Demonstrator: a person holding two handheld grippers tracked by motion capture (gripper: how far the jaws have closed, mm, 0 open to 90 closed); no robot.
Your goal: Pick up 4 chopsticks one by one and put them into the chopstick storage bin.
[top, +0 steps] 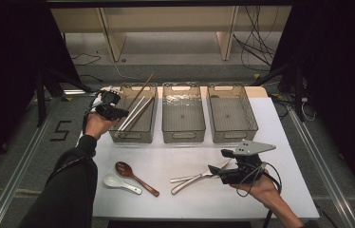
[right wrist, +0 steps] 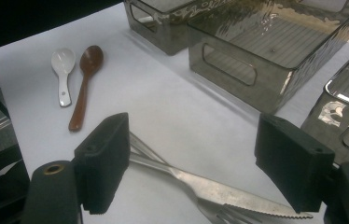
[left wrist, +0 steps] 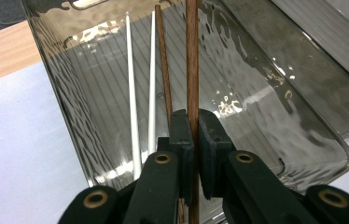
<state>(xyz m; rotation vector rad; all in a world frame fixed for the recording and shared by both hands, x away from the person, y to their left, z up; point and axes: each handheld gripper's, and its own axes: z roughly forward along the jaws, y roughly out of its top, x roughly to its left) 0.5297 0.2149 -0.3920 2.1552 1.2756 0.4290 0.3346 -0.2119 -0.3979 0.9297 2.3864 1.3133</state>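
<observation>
1. The right gripper (right wrist: 191, 172), jaws wide apart, hovers over a knife (right wrist: 224, 189) on the white worktop (top: 185, 156).
2. The left gripper (left wrist: 196, 140) clamps a brown chopstick (left wrist: 191, 56) over the left bin (top: 135, 135), its long axis pointing away, up and rightward.

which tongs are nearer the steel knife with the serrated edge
Right. The right tongs hang open directly over the serrated steel knife on the white table; the left tongs are far off, at the left smoky plastic bin.
</observation>
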